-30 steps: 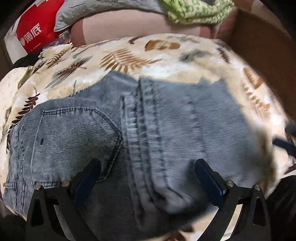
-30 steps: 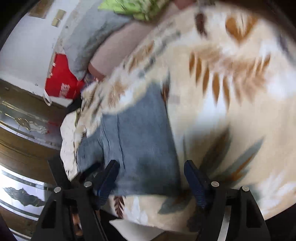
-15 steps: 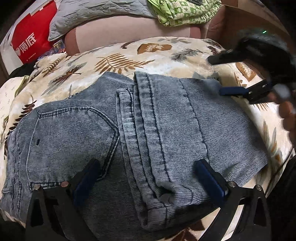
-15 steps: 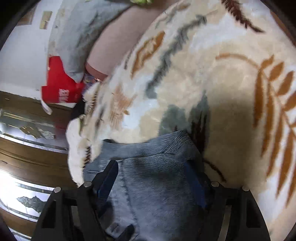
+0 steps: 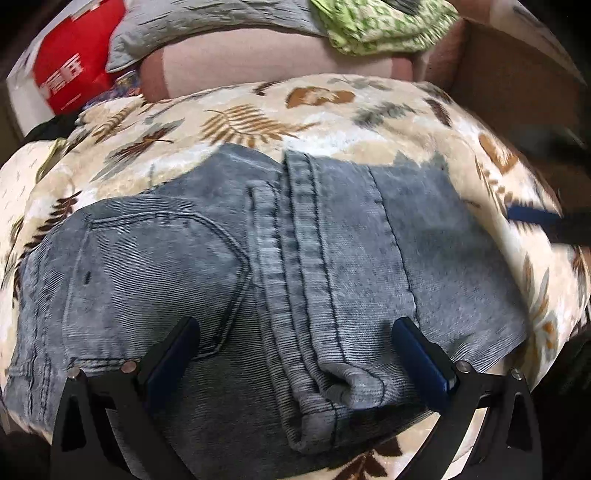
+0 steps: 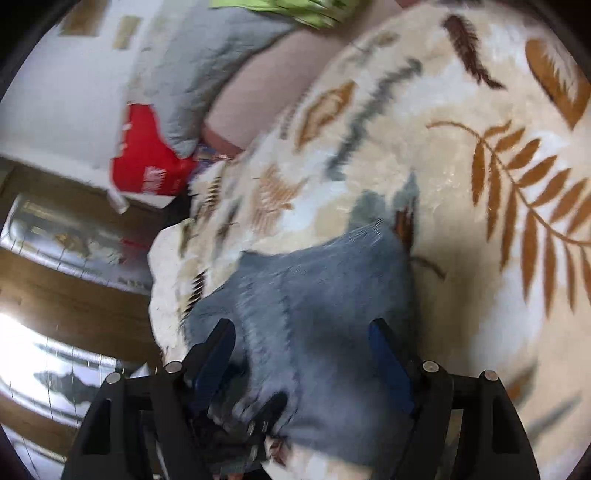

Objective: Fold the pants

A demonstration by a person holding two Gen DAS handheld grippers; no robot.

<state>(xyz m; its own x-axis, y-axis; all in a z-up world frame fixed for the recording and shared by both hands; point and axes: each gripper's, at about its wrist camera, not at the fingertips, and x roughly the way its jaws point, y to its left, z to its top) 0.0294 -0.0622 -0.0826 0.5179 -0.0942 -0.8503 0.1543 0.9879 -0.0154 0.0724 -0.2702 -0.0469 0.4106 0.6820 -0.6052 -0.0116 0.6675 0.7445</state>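
Observation:
Grey-blue jeans (image 5: 325, 258) lie folded on a leaf-print blanket (image 5: 243, 122), back pocket on the left and the thick seam running down the middle. My left gripper (image 5: 293, 332) hovers open over their near part, fingers well apart and closed on nothing. The right gripper (image 6: 301, 330) is open too, above the jeans (image 6: 314, 295) near their right edge. Nothing sits between its pads. Its blue pad (image 5: 532, 218) shows blurred at the right border of the left wrist view, beside the jeans.
At the far side of the blanket lie a pinkish cushion (image 5: 266, 59), a grey quilted pillow (image 5: 207, 22) and green patterned cloth (image 5: 376, 22). A red and white bag (image 5: 70, 74) stands far left, a cardboard box (image 5: 517, 85) far right. Wooden floor (image 6: 74, 295) lies beyond the blanket's left edge.
In the left wrist view the right gripper has slid from above the jeans' far right corner down to the right border. The right wrist view now shows more of the jeans. The left gripper stays put.

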